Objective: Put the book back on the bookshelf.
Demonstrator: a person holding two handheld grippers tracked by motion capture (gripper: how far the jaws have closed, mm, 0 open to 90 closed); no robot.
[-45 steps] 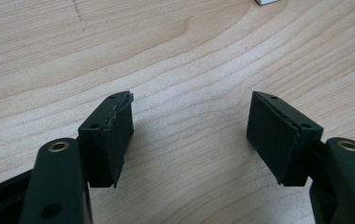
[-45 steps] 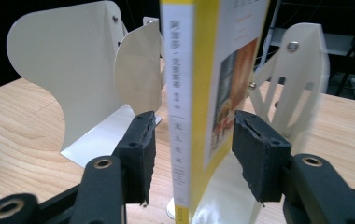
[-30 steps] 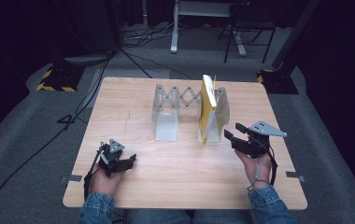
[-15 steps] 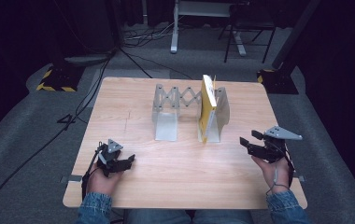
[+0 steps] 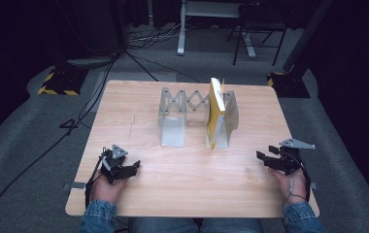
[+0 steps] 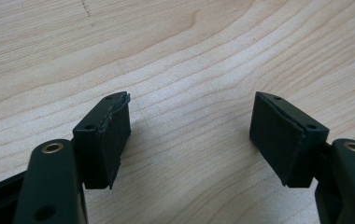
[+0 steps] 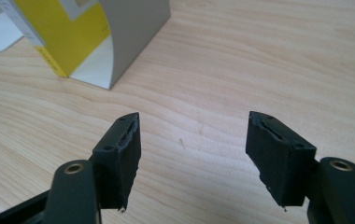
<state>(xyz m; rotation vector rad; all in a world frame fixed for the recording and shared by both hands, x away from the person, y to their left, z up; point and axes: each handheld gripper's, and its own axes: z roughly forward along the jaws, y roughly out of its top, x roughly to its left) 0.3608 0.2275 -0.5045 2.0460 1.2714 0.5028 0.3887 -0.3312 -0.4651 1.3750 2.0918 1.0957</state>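
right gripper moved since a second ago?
Yes. In the high view the right gripper has pulled back from the yellow book in the expanding bookend rack, toward the table's near right edge. Its jaws have just been opening, nothing between them.

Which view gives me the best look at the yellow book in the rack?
The high view: the yellow book stands upright, whole, against the rack's right end plate. The right gripper view catches just its lower corner beside the grey plate. The left gripper view looks at bare table.
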